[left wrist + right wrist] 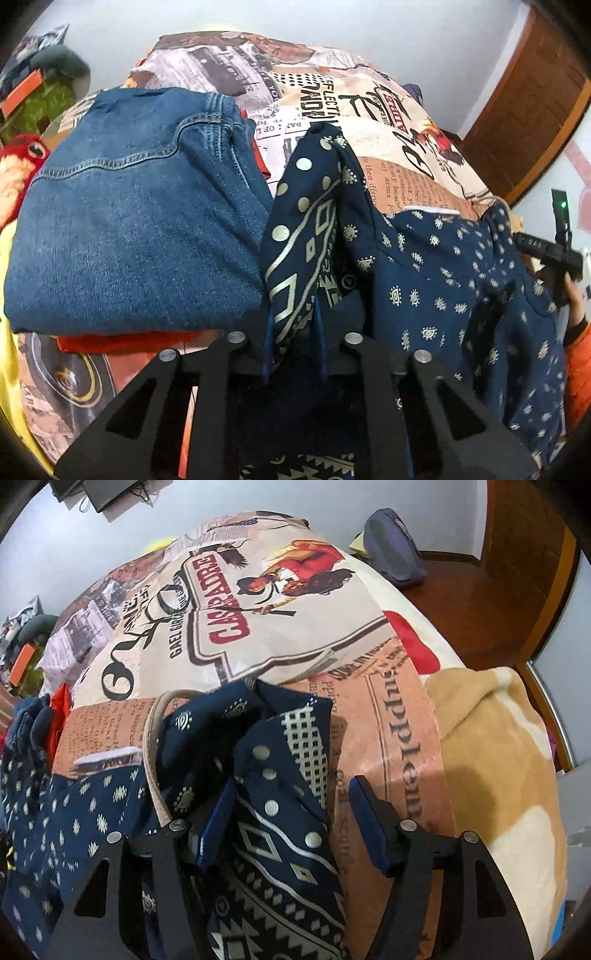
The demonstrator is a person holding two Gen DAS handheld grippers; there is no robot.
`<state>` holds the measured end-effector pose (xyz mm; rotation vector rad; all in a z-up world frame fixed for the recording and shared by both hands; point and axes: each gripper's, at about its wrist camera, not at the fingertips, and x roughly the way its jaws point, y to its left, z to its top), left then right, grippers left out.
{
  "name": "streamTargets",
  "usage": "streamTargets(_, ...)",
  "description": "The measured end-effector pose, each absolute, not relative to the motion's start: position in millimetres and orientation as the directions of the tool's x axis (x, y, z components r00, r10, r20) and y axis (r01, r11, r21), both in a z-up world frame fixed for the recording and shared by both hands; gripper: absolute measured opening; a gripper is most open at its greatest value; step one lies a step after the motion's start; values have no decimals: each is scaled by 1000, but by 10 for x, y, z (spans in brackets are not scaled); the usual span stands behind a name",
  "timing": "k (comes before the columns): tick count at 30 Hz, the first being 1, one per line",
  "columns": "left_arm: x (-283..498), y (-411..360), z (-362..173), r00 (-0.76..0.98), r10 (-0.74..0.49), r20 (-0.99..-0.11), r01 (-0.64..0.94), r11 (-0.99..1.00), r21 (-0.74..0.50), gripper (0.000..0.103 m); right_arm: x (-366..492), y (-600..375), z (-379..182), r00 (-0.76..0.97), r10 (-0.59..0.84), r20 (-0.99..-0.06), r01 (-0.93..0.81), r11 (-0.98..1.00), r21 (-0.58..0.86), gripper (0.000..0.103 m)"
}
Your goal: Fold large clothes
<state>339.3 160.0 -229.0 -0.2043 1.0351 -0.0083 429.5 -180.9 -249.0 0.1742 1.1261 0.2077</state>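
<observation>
A navy garment with cream dots and geometric print [436, 280] lies bunched on the bed. My left gripper [293, 339] is shut on a fold of it, with the cloth rising between the blue pads. In the right wrist view the same garment [280, 775] lies between the fingers of my right gripper [291, 823], whose jaws stand wide apart. The right gripper also shows at the right edge of the left wrist view [554, 254]. A folded pair of blue jeans [133, 221] lies to the left on an orange garment [122, 341].
The bed has a newspaper-print cover [280, 602]. A tan and cream blanket [498, 760] lies at its right. A dark blue bag [395, 554] sits on the wooden floor. Plush toys [22, 155] sit at the left.
</observation>
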Motion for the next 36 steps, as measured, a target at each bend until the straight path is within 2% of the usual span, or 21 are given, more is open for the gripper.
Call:
streamTargets(1,3400,1608,-2282,511,-104,-853,-97,979,-178,12,4299,-1786,-2491,421,240,-875,-74,970,231,60)
streamTargets(2,3406,1604,-2271,509,-104,-854,-100,979,-179,8,4307,-1752,-2494,423,239,-874,-84,971,224,44)
streamTargets(3,3405,1582,-2248,511,-102,-853,-101,979,-177,7,4313,-1698,-2494,411,260,-874,-106,965,238,18)
streamTargets(4,3397,1549,-2210,517,-91,-851,-99,981,-164,7,4317,-1662,-2498,390,284,-876,-119,959,259,13)
streamTargets(7,3318,1442,-2040,547,-94,-832,-67,986,-156,6,4230,-1577,-2358,419,277,-865,-150,960,235,10)
streamTargets(10,3282,1386,-1800,588,-123,-799,-36,983,-178,6,4114,-1703,-2043,477,340,-811,-145,940,309,10)
streamTargets(14,3331,1362,-1468,628,-156,-763,-21,976,-217,6,3992,-1870,-1611,545,363,-756,-165,930,328,9)
streamTargets(17,3433,1364,-1270,656,-191,-730,-8,966,-259,6,3933,-1896,-1301,615,301,-729,-174,953,246,8)
streamTargets(22,3762,1416,-1150,681,-151,-717,-42,969,-244,6,4130,-1904,-1052,662,254,-705,-160,967,198,7)
streamTargets(29,4461,1650,-1681,593,-46,-804,-150,975,-166,6,4594,-1845,-1360,631,208,-747,-115,978,175,8)
streamTargets(36,4932,1717,-2241,501,72,-862,-189,982,-27,8,4946,-1712,-1999,561,78,-824,-75,996,43,9)
